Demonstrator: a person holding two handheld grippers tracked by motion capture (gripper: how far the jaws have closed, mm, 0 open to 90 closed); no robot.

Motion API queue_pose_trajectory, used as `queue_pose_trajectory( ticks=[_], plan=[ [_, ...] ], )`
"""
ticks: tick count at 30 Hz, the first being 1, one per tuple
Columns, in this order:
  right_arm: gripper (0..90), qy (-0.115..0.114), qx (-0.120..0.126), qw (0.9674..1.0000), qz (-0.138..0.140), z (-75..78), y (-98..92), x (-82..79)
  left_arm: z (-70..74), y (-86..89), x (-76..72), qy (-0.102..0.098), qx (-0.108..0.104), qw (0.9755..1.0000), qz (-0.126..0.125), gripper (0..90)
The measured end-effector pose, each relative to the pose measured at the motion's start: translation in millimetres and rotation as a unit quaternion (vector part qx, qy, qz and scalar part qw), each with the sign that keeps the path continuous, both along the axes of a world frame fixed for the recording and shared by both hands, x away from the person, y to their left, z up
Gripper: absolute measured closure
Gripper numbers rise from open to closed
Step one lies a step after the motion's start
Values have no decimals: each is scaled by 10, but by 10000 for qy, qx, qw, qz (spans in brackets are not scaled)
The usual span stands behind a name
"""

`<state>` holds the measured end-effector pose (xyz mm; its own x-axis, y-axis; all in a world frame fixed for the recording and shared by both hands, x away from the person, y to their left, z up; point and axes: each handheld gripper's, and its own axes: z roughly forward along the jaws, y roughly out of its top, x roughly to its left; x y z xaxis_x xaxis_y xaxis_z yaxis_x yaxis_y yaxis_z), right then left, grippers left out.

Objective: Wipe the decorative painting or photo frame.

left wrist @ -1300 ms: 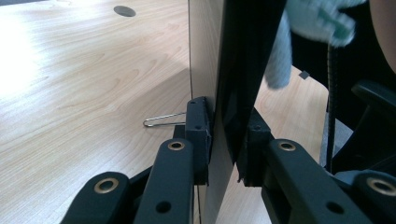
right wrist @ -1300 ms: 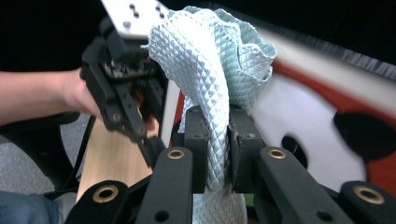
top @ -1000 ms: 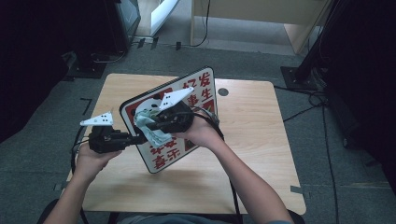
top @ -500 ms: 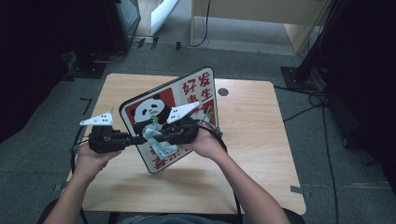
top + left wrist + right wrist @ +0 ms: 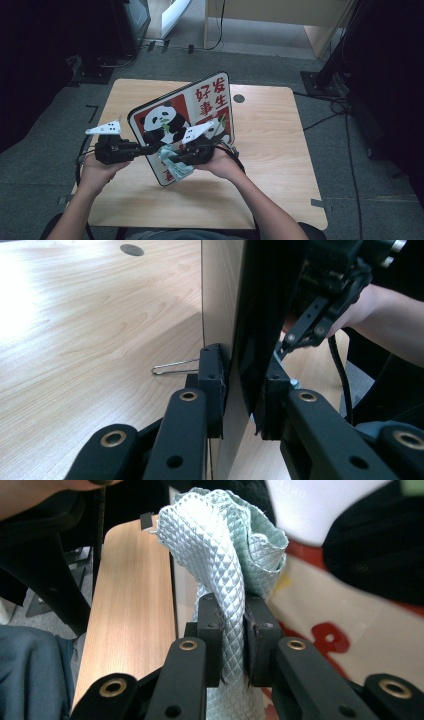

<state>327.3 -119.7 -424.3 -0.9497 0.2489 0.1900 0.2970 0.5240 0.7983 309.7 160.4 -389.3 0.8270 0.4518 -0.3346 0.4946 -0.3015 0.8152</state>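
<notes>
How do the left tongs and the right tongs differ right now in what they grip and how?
The left tongs clamp the edge of the stiff panda board, propping it tilted on the table; the right tongs pinch a soft, pale green quilted cloth against the board's printed face. The left jaws stand wider, spanning the board's thickness; the right jaws squeeze the bunched cloth narrowly. Both are shut on something.

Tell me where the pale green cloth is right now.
The cloth is pinched in the right gripper, pressed against the lower front of the panda board, which the left gripper clamps upright.
</notes>
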Motion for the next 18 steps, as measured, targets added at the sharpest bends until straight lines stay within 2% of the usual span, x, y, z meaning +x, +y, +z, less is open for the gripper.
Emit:
queue_pose_trajectory(
  ticks=[7,11,18],
  plan=[
    [806,61,-104,9999,39,-150,-4,-45,1,0,0,13,-2,10000,0,782],
    [806,69,-71,9999,27,-265,-9,-85,3,1,-1,23,4,10000,1,782],
    [806,207,-180,9996,104,-425,0,-117,2,4,-1,15,2,10000,1,782]
  ],
)
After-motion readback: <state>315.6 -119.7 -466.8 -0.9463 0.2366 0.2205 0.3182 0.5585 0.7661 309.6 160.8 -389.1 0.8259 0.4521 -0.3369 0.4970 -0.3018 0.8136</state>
